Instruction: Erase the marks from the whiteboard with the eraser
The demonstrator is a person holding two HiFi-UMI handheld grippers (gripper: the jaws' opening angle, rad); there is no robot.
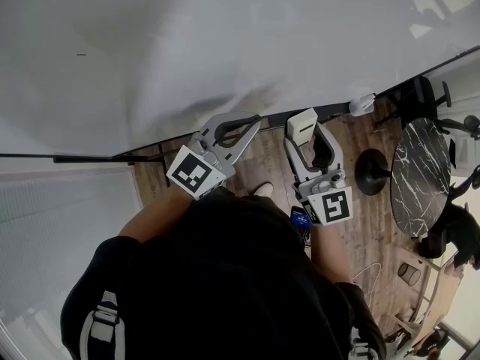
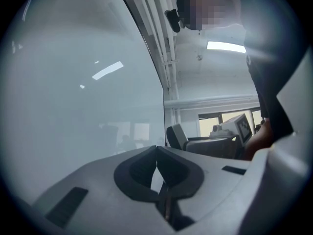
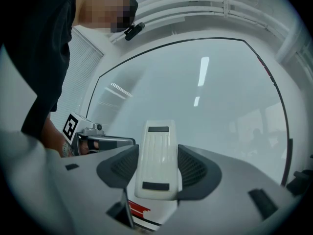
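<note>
Clamping the eraser (image 3: 156, 156), right gripper (image 1: 304, 142) pointing at whiteboard (image 1: 225, 36), left gripper (image 2: 156, 152) alongside, closed, empty.

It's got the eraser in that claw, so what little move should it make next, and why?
Probably raise the right gripper up and to the left, toward the small dark mark on the whiteboard. Its jaws are clamped on the eraser, which sits low near the board's bottom edge, and that mark is the only one I can see.
</note>
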